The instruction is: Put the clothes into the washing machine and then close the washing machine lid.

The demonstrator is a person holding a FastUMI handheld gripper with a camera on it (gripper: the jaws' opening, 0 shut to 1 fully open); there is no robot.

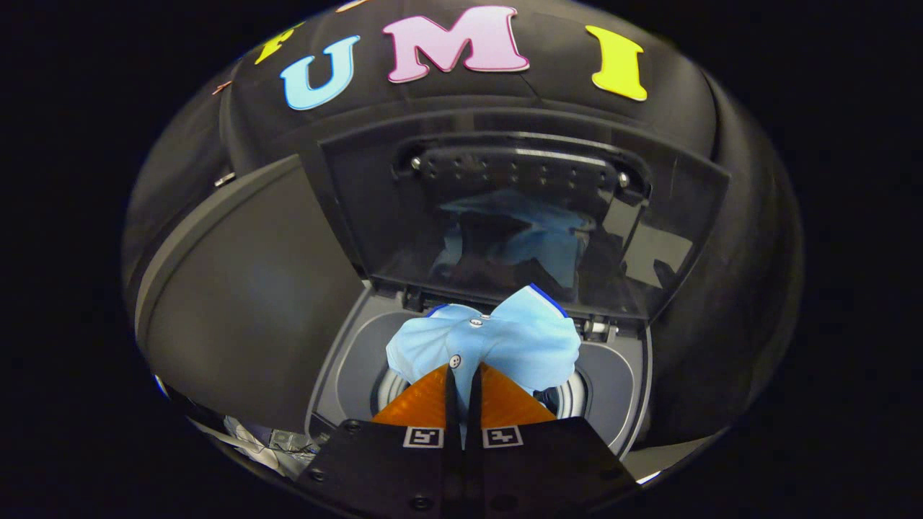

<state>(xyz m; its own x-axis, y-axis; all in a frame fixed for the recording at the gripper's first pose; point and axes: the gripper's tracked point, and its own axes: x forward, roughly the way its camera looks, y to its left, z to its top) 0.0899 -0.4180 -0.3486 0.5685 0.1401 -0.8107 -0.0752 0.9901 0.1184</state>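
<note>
Light-blue buttoned shirt (497, 344) hangs pinched in my closed orange-fingered gripper (461, 386), bunched just ahead of it, directly over the grey washing machine's round drum opening (570, 398), its glass lid (519, 216) upright beyond.

A light blue shirt (497, 342) with white buttons and a dark blue collar edge hangs bunched over the round drum opening of the top-loading washing machine (360, 360), pinched between the closed orange fingers of the gripper (462, 378). The dark, glossy lid (519, 216) stands raised behind the opening, mirroring the shirt.
</note>
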